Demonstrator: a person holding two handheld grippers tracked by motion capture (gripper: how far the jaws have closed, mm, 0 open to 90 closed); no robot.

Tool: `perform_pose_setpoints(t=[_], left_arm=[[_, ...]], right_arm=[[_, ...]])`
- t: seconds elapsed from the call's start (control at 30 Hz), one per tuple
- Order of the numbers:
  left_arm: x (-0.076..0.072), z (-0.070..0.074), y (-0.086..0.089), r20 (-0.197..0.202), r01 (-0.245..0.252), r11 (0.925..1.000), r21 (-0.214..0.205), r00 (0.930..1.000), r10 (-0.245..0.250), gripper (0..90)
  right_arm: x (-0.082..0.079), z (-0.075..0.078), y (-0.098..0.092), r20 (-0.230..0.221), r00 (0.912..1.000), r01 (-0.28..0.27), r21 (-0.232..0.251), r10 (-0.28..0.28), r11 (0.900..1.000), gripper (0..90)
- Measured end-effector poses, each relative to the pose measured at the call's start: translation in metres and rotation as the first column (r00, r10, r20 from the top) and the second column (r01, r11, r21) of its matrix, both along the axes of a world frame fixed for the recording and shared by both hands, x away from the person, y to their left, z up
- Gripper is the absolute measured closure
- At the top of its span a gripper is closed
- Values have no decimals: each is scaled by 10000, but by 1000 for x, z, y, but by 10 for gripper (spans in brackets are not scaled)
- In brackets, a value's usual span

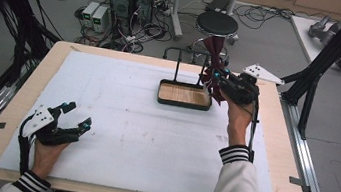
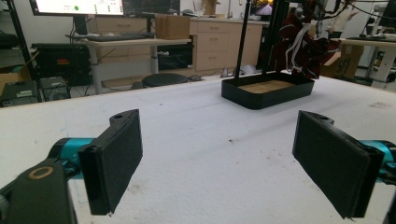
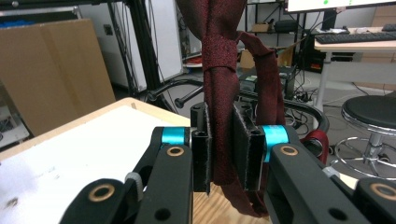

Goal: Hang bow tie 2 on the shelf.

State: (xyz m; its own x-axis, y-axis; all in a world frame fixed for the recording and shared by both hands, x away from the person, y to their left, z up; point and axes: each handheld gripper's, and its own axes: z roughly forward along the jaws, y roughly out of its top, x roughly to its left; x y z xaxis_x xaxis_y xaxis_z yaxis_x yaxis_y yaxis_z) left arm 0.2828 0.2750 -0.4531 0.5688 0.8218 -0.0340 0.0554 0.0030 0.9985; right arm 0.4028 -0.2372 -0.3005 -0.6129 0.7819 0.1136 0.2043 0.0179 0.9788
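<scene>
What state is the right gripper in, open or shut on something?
Shut on the dark red cloth. In the right gripper view the right gripper has both jaws pressed against the hanging fabric, above the black tray.

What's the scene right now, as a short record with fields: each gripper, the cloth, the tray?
left gripper: open, holding nothing, low over the white mat near the front left
right gripper: shut on the dark red cloth
cloth: hangs from above, knotted above the jaws
tray: black rim, wooden floor, on the mat at the far side, beside the right gripper
</scene>
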Motion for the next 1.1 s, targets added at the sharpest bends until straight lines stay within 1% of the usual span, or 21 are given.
perform_pose_setpoints(t=[0.23, 0.37, 0.47, 0.53, 0.6, 0.77, 0.9, 1.03, 1.1], left_arm=[[0, 0, 0, -2, -3, 10000, -26, 10000, 3, 163], [0, 0, 0, -14, -1, 10000, -56, 10000, 1, 163], [0, 0, 0, -14, -1, 10000, -56, 10000, 1, 163], [0, 0, 0, -8, 3, 10000, -41, 10000, -3, 163], [0, 0, 0, 1, 2, 10000, -31, 10000, -2, 163], [0, 0, 0, -11, 8, 10000, -36, 10000, -8, 163], [0, 0, 0, -7, 0, 10000, -39, 10000, 0, 163], [0, 0, 0, -15, 11, 10000, -39, 10000, -11, 163], [0, 0, 0, -13, 12, 10000, -45, 10000, -12, 163]], right_arm=[[13, -10, 4, -152, 9994, 324, 312, -319, 9990, 791], [18, -11, 7, -200, 9991, 381, 338, -374, 9987, 791], [21, -12, 12, -208, 9990, 409, 156, -405, 9990, 791], [23, -14, 15, -254, 9988, 416, 225, -410, 9989, 790], [26, -17, 17, -381, 9984, 430, 203, -422, 9989, 790], [30, -22, 20, -472, 9983, 342, 160, -334, 9993, 790], [33, -26, 25, -721, 9970, 289, 48, -285, 9996, 791], [35, -29, 29, -851, 9959, 302, -48, -305, 9995, 790], [36, -31, 30, -951, 9950, 317, 5, -316, 9995, 790]])
